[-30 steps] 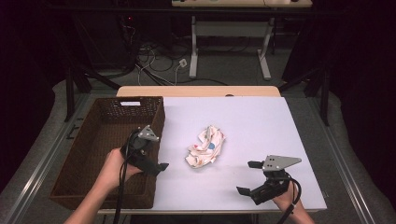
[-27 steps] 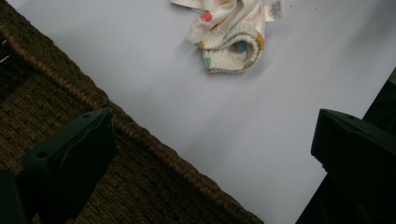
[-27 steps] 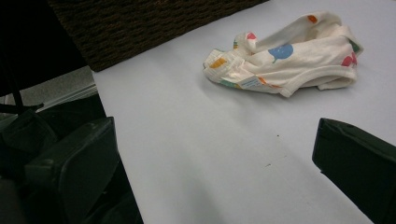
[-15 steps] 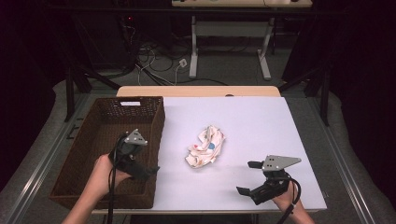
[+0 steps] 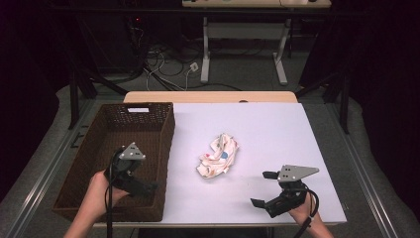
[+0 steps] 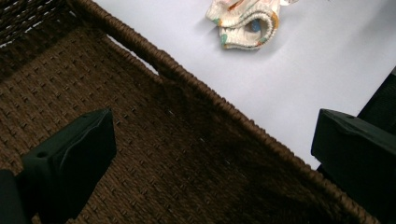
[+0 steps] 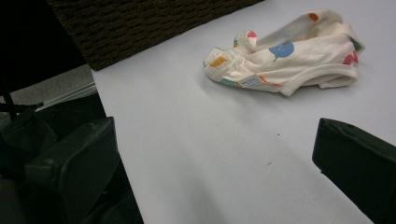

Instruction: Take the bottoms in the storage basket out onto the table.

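Wicker weave, dark brown and coarse, lies directly under the left gripper (image 5: 141, 184), whose jaws stand wide apart and empty over the basket (image 6: 154, 154) floor near its braided rim. Beyond that rim, on the smooth white table (image 5: 277, 129), sits a crumpled cream cloth (image 5: 220, 155) with coloured spots. The right gripper (image 5: 265, 191) hovers released too, the soft, folded cloth ahead of its jaws and apart from them.

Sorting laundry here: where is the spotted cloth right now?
High view: the spotted cloth lies crumpled mid-table, right of the wicker basket, apart from it.

Bright, even overhead light on the white table (image 5: 277, 129), dark surroundings, soft shadows, slight blur.
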A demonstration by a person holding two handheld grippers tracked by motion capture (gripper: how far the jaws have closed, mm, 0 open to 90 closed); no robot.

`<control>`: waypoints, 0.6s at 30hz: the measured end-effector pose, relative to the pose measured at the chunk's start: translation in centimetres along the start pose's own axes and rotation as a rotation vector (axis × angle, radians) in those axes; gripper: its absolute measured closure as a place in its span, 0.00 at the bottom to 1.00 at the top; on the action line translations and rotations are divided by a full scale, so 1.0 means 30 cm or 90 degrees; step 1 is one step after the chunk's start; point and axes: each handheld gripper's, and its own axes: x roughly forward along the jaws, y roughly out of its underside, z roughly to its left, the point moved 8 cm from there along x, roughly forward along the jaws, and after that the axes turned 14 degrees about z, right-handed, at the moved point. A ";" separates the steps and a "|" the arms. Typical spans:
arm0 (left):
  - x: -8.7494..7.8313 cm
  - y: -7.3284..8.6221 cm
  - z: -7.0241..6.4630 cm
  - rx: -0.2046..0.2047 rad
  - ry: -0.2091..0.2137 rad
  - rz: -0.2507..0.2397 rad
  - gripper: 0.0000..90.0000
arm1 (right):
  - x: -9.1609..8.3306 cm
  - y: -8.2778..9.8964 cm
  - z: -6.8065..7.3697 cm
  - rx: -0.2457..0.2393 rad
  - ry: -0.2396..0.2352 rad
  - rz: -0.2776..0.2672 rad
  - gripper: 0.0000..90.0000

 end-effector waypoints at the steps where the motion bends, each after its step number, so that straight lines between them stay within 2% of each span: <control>1: -0.002 0.006 0.002 0.001 -0.003 0.000 0.00 | 0.000 0.000 0.000 0.000 0.000 0.000 0.00; 18: -0.017 0.103 0.011 -0.027 -0.012 -0.027 0.00 | 0.001 0.002 -0.002 -0.001 0.004 0.002 0.00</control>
